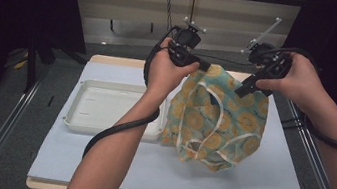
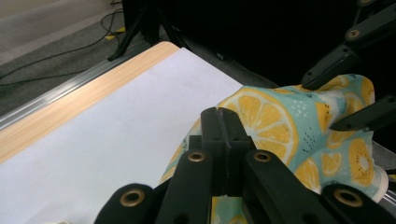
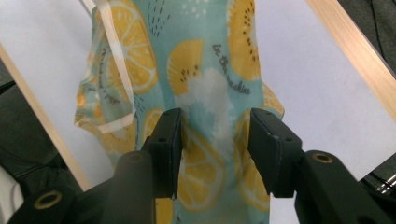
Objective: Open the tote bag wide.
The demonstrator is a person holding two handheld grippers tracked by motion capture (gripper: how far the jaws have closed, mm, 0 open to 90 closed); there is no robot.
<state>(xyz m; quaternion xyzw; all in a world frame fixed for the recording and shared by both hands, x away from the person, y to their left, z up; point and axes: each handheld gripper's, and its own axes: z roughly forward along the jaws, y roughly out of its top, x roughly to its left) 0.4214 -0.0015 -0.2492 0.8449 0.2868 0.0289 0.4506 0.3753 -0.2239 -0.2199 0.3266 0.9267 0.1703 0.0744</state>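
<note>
A teal cloth printed with orange and lemon slices and edged in white trim (image 1: 216,119) hangs lifted over the right half of the tabletop (image 1: 264,184), its lower folds bunched on the pale blue-white sheet that covers the tabletop (image 1: 96,157). The left claw (image 1: 204,65) has its jaws together, clamped on the cloth's upper left edge; in the left gripper view the left claw (image 2: 224,122) pinches fabric just beside a large lemon slice print. The right claw (image 1: 250,85) sits at the cloth's upper right edge, and in the right gripper view the right claw (image 3: 215,147) stands with jaws apart, cloth (image 3: 205,70) hanging between them without being pinched. A white rectangular plastic tray (image 1: 101,124) lies on the left of the sheet, its right end touching the cloth's lower left fold. The person's left forearm (image 1: 111,157) and a black cable (image 1: 118,130) cross over the tray's right end. A wooden edge (image 2: 70,107) of the tabletop borders the sheet.
</note>
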